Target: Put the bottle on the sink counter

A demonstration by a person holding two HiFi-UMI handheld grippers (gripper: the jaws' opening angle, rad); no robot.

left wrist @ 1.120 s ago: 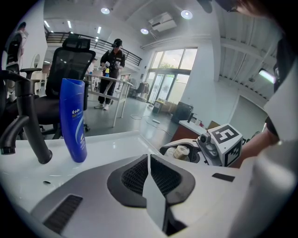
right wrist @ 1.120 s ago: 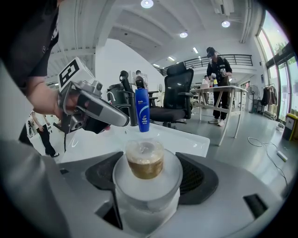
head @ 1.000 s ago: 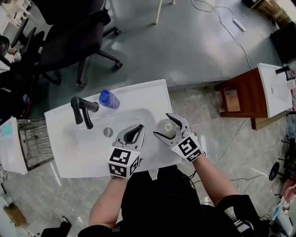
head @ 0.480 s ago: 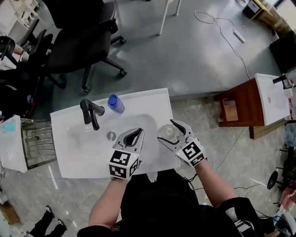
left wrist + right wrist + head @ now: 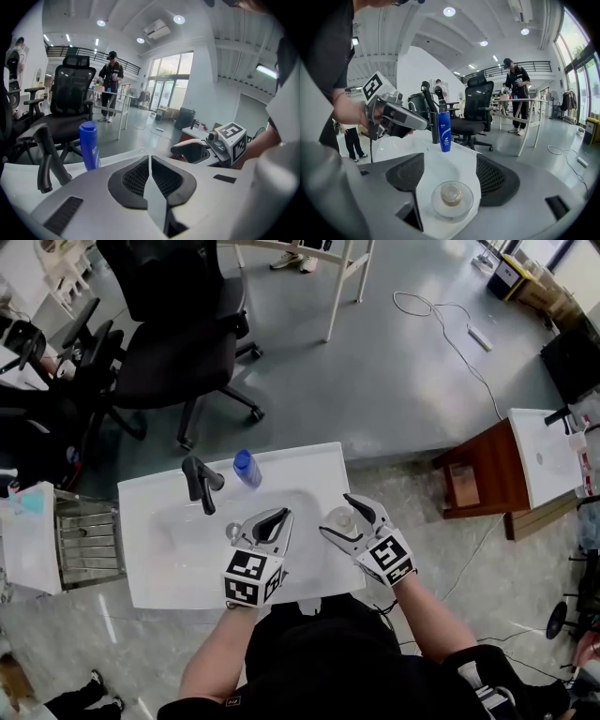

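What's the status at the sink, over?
Left tool shut, empty. Right tool open around clear round container on white sink counter. Blue plastic bottle upright by black faucet. Nothing in the way.

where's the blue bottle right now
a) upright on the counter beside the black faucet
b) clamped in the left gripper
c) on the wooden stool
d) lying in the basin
a: the blue bottle stands upright on the sink counter, just beside the black faucet, as the right gripper view also shows.
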